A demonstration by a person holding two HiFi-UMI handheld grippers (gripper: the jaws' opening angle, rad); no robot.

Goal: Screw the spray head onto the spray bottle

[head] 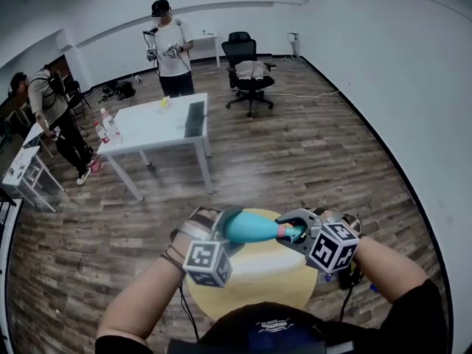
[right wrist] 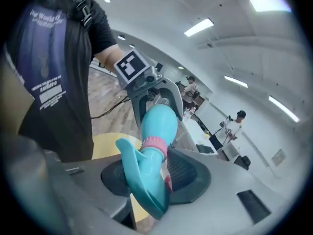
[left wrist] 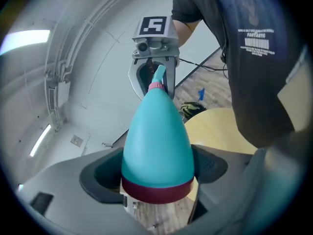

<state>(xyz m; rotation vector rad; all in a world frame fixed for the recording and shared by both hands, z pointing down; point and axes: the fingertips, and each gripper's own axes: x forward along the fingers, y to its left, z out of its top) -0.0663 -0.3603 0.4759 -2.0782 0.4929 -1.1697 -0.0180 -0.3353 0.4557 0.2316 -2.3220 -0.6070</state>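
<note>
A teal spray bottle (head: 251, 228) lies level above the round yellow table (head: 258, 282). My left gripper (head: 225, 223) is shut on its wide end, where a maroon band (left wrist: 156, 190) sits between the jaws. In the left gripper view the bottle (left wrist: 156, 136) tapers away to a pink collar (left wrist: 156, 86). The teal spray head (right wrist: 144, 175) sits at that narrow end, its pink collar (right wrist: 154, 145) against the bottle's neck. My right gripper (head: 295, 231) is shut on the spray head, whose trigger hangs between the pads. The two grippers face each other along the bottle.
A white table (head: 158, 127) with bottles stands further off on the wooden floor. A black office chair (head: 247, 72) is behind it. One person (head: 169, 46) stands at the back, another person (head: 55, 116) at the far left.
</note>
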